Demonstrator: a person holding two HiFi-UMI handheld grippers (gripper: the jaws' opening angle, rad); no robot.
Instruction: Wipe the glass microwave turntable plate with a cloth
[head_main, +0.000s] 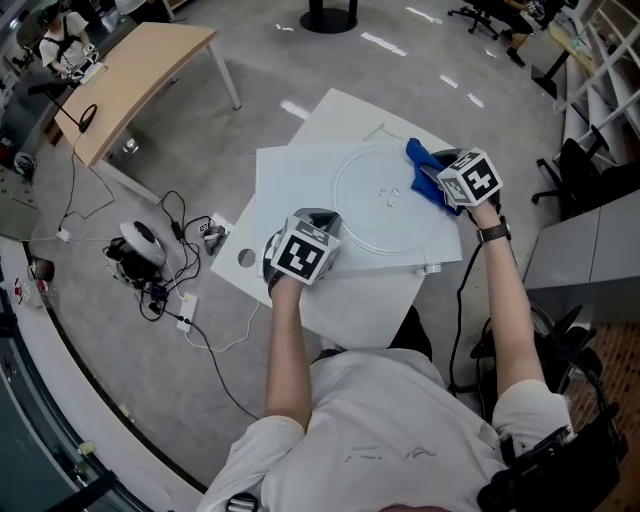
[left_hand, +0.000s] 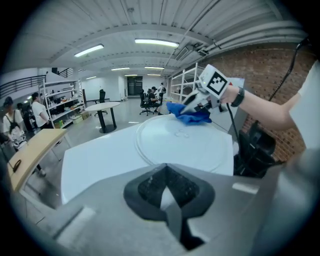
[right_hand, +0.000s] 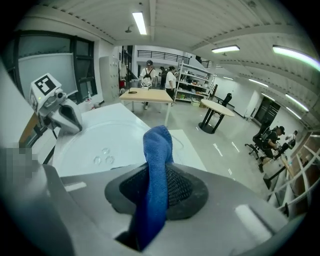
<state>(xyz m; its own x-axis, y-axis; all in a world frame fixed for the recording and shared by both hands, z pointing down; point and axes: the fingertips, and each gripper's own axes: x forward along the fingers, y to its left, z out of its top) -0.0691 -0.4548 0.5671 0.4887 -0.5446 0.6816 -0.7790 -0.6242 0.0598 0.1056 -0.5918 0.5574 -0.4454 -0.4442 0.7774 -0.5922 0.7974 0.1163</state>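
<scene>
Right gripper view: the right gripper (right_hand: 156, 197) is clamped on a soft blue cloth (right_hand: 158, 150), with a fold of it standing up between the jaws. In the head view the cloth's loose end lies on the far right rim of the round, clear glass microwave turntable plate (head_main: 360, 205), which lies flat on the white desk (head_main: 290, 170). The left gripper (left_hand: 167, 200), its jaws together on nothing, hangs over the desk just beside the plate's near left rim. Whether it touches the glass cannot be told. The cloth looks limp and light, and a pinch on any bunched fold should hold it. The plate is probably stiff, smooth and breakable. It may slide or turn on the slick desk under a wiping stroke, so the rim is the likely place to steady it, with gentle downward pressure.
</scene>
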